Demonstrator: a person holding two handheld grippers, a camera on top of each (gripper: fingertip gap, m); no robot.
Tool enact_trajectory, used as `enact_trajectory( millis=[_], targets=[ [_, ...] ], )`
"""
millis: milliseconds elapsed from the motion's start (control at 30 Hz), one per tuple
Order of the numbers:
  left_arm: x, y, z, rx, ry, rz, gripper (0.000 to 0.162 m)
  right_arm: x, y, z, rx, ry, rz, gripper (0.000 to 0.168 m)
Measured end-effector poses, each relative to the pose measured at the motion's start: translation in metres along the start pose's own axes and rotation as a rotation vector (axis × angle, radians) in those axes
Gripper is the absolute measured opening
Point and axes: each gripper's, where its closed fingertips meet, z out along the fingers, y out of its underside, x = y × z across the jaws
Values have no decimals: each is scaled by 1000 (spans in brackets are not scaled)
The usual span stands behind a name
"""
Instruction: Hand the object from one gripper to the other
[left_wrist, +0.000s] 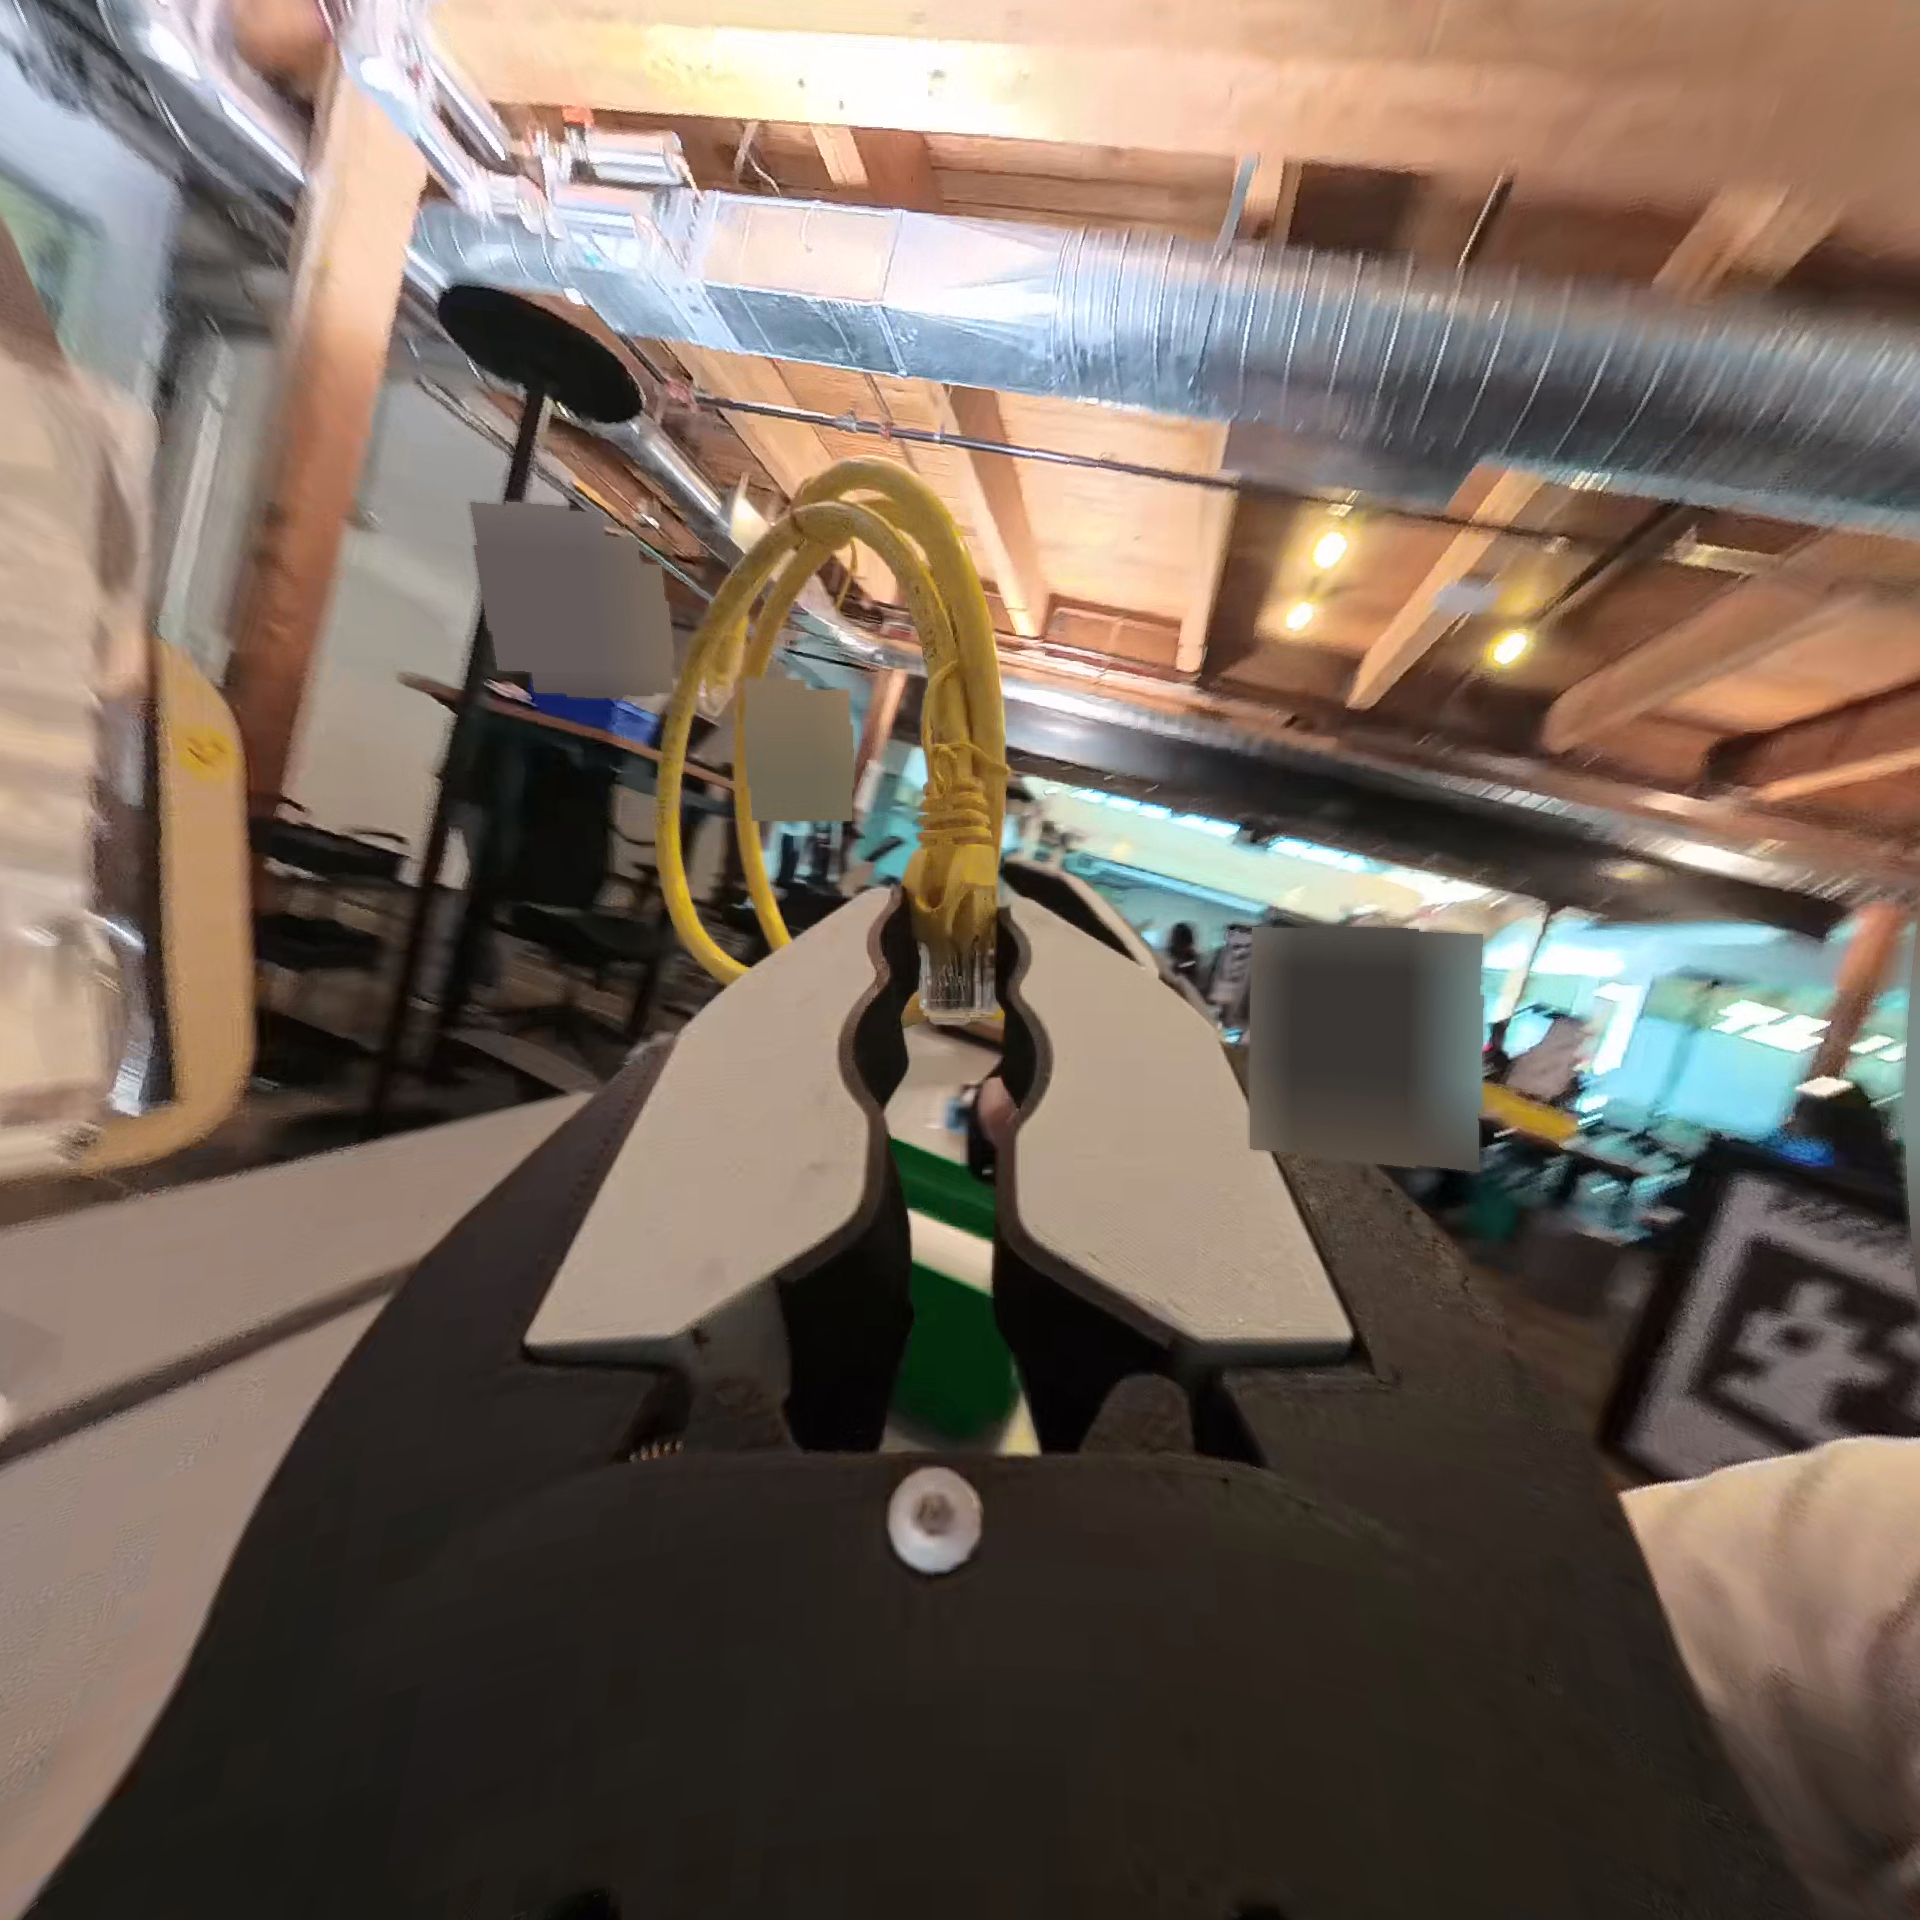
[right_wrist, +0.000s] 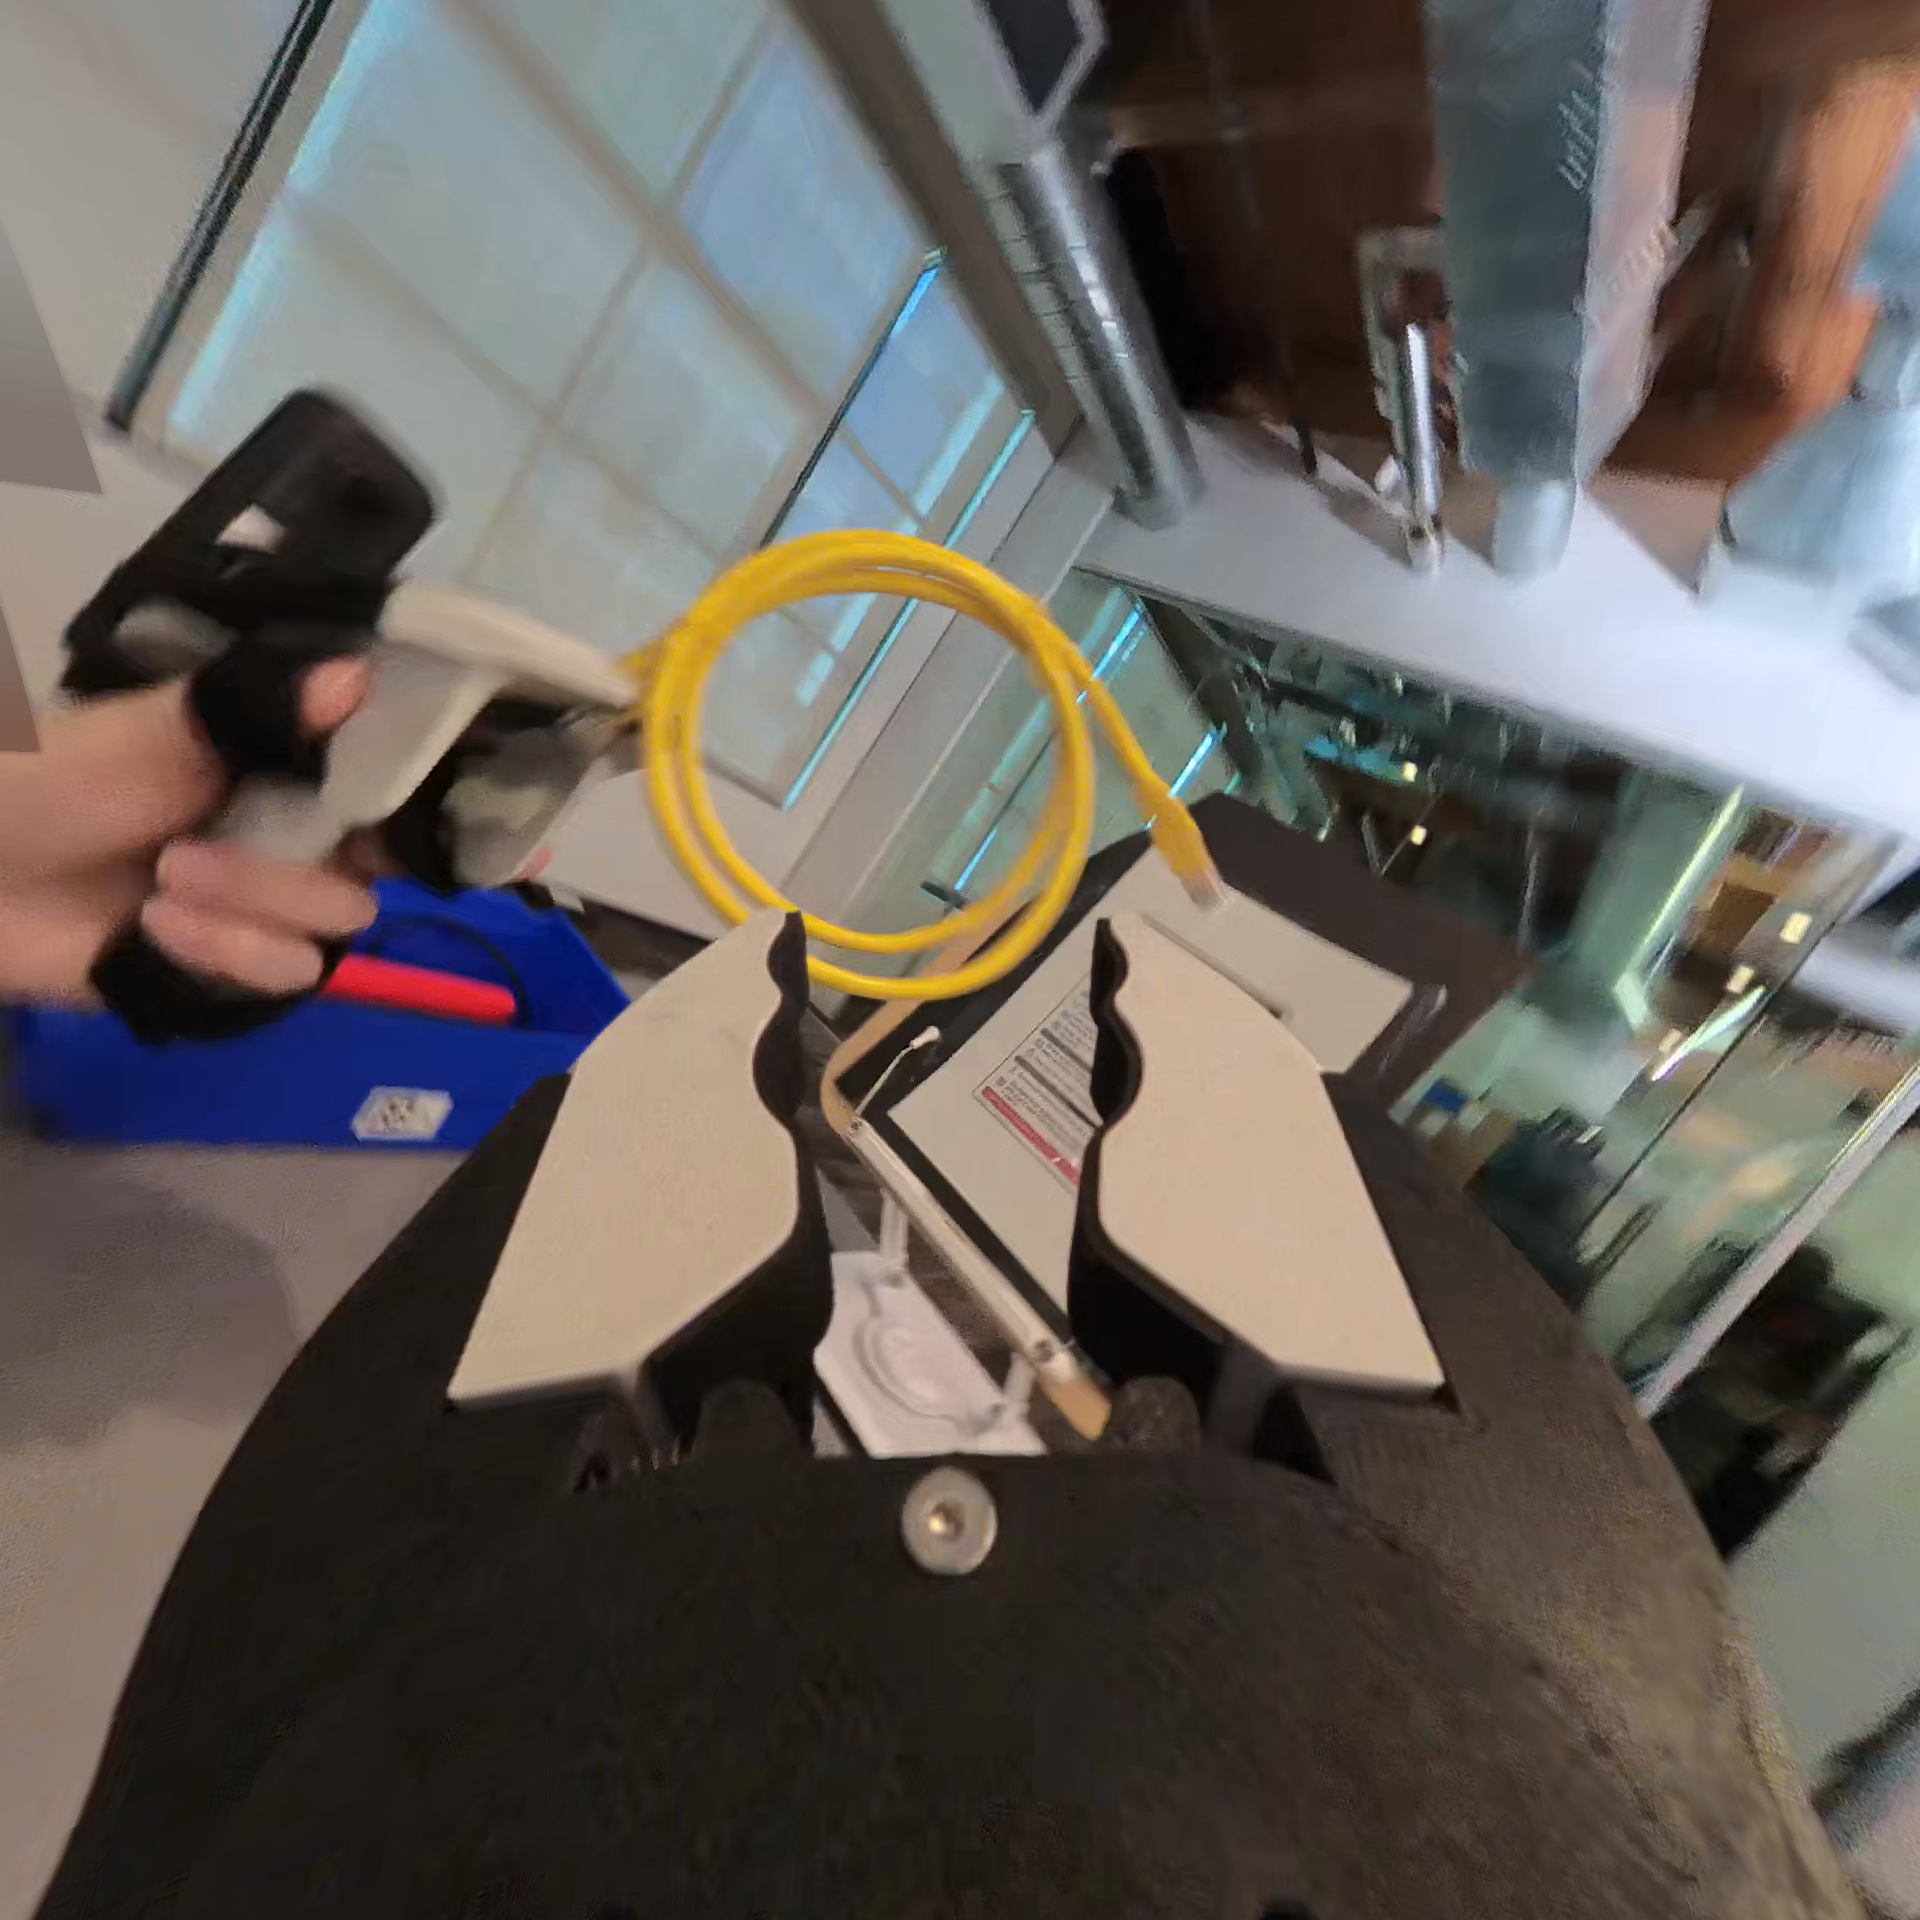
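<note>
Left gripper (left_wrist: 951, 961): its two grey fingers are closing tight on one plug end of the yellow cable (left_wrist: 831, 665); only a narrow gap is staying between them, filled by the plug.
Plug in the left gripper: the clear connector (left_wrist: 958, 982) is sitting between the fingertips, and the yellow boot is standing out just beyond them.
Yellow cable: it is coiling in a few loops and is hanging in the air past the left gripper's tips, not touching any surface.
Right gripper (right_wrist: 951, 971): its fingers are standing wide apart and are gripping nothing.
Cable seen from the right wrist view: the round coil (right_wrist: 868, 753) is floating just in front of the open fingertips, and its lowest part is passing near the tip of the left-hand finger (right_wrist: 675, 1122); whether it is touching there, I cannot tell.
Free plug (right_wrist: 1179, 836): it is hanging loose at the right side of the coil, just above the right-hand finger, held by nothing.
Left gripper from the right wrist view (right_wrist: 623, 691): it is coming in from the left and is pinching the coil at its left edge; a hand (right_wrist: 156, 821) is squeezing its handle.
Blue bin (right_wrist: 312, 1060): it is resting on the grey surface (right_wrist: 156, 1299) below that hand, with a red thing inside.
</note>
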Motion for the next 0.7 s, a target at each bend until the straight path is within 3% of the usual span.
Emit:
enact_trajectory(
  millis=[167, 333, 433, 500, 567, 633, 700],
  targets=[
    [-3, 13, 5, -14, 105, -351, 13, -54, 13, 21, -67, -50, -302, 53],
    [-1, 32, 12, -81, 132, -452, 13, -62, 47, 33, -210, -17, -428, 50],
    [0, 35, 13, -96, 148, -475, 13, -57, 60, 31, -263, -15, -438, 33],
    [-1, 32, 14, -88, 133, -435, 23, -60, 60, 29, -257, -66, -372, 23],
    [-5, 31, 16, -114, 68, -315, 65, -52, 58, 29, -264, -59, -222, 12],
    [-10, 31, 14, -154, -7, -126, 74, -43, 53, 27, -228, -76, 7, 6],
    [-14, 33, 12, -203, -70, 110, 67, -30, 47, 24, -178, -106, 318, 6]
  ],
)
